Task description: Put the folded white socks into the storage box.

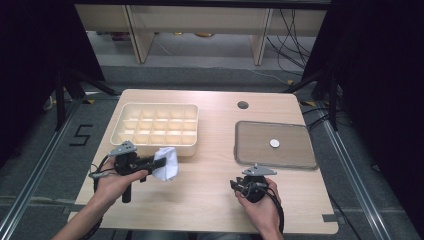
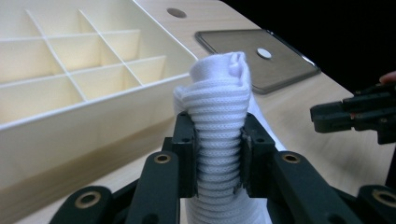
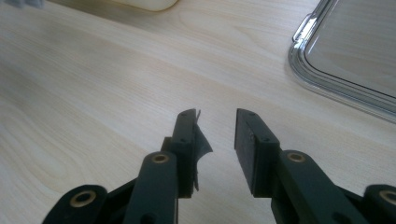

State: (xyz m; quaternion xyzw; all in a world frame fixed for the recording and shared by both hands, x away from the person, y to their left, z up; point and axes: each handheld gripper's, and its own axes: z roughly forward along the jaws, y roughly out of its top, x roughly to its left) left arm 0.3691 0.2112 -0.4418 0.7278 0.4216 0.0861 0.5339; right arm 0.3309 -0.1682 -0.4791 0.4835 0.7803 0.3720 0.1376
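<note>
The left gripper [image 1: 150, 162] has its jaws clamped on a rolled white ribbed knit cloth [image 1: 166, 163], probably a sock, and holds it clear of the light wooden table [image 1: 210, 195], just near of the cream plastic organiser box with many small compartments [image 1: 156, 129]; the roll sits close to the box's near wall, so the likely aim is to drop it into one of the cells. The pads [image 2: 187, 154] pinch the roll across its middle, which keeps the bundle from unrolling. The fabric is bright white, with fine horizontal ribs, its top end puckered and its loose lower part hanging down. The right gripper [image 1: 239, 186] rests low over the table at the near right, jaws parted with nothing between them, just near of the clear shallow plastic tray [image 1: 250, 131] holding a small white disc [image 1: 274, 143].
</note>
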